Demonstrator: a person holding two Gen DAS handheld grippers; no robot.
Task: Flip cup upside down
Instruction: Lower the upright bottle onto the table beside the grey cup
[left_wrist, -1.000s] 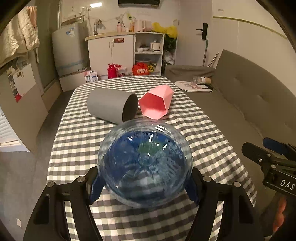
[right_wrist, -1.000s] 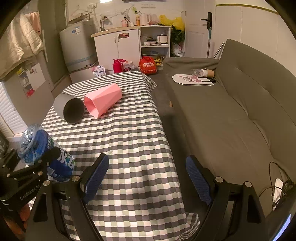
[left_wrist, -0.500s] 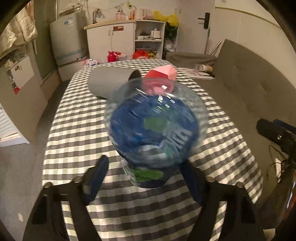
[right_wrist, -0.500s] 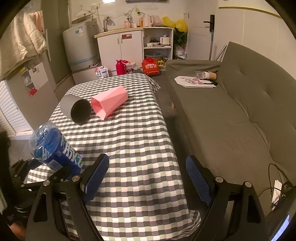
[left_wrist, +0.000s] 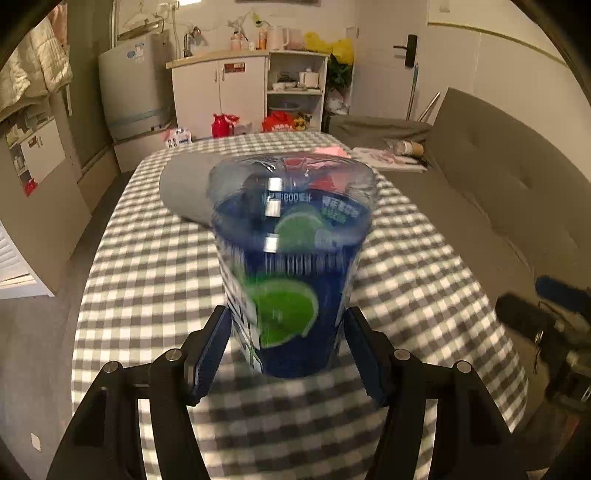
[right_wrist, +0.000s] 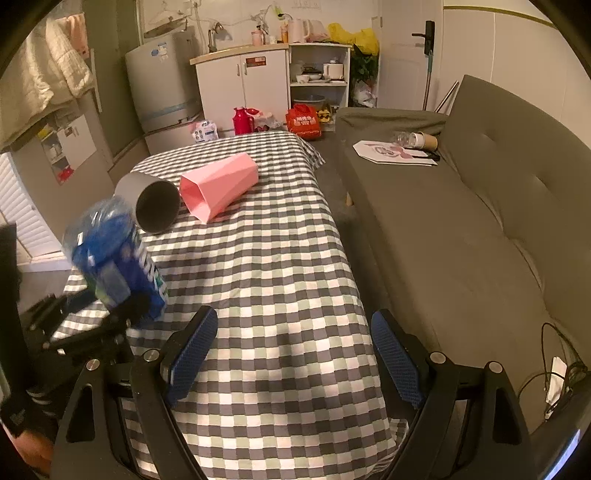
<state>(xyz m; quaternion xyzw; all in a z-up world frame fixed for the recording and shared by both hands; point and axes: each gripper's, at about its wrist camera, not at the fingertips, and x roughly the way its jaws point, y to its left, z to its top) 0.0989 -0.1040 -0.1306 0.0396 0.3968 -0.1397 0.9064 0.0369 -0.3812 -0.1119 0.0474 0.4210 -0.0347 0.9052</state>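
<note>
Cups: one blue, one grey, one pink.

Three cups: one blue, blurred, one grey, one pink.

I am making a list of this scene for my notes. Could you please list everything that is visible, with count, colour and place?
Blue cup: 1, clear plastic with blue label and green lime picture, held between the left gripper's fingers at the near table edge.
Grey cup: 1, grey, lying on its side, mid table.
Pink cup: 1, pink, faceted, lying on its side beside the grey cup.
Table: 1, grey-and-white checked cloth, centre.
Sofa: 1, grey, right of the table.
Cabinet: 1, white, back wall.
Fridge: 1, light grey, left of the cabinet.
Left gripper: 1, black with blue pads, shut on the blue cup.
Right gripper: 1, black with blue pads, open, holding nothing.
</note>
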